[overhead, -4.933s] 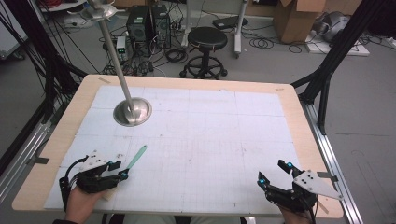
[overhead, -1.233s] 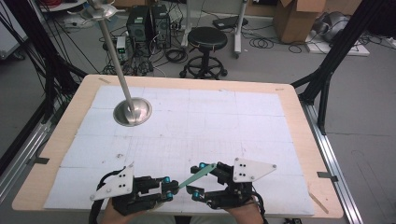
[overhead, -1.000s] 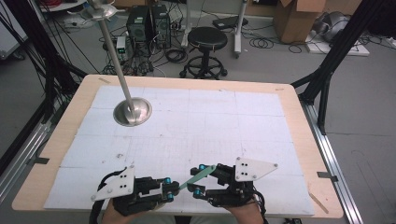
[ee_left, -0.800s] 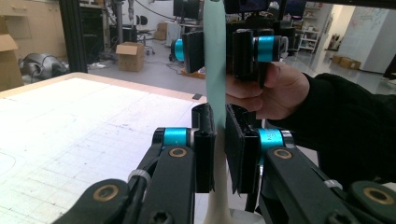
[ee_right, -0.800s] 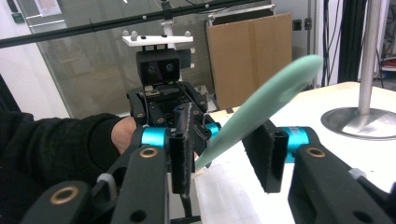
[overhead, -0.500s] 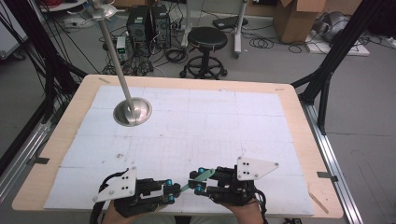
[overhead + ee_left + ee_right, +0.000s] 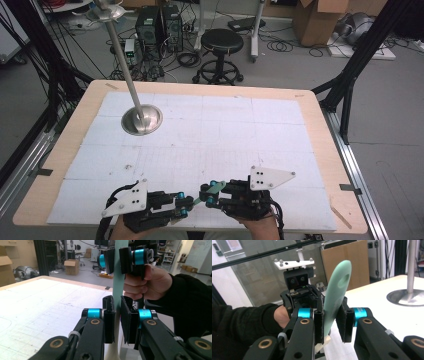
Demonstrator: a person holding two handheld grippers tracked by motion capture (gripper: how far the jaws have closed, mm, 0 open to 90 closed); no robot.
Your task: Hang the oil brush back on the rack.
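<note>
High view: grippers [image 7: 195, 199] tip-to-tip, level.

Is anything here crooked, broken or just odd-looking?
Nothing looks broken or spilled. One oddity: the green spatula is gripped at once by the left gripper and right gripper, whose jaws have just been closing on it, bridging them above the table.

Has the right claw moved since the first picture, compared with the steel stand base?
Yes. The right claw came from the table's right corner leftward, toward the stand base side, and closed on the green handle.
</note>
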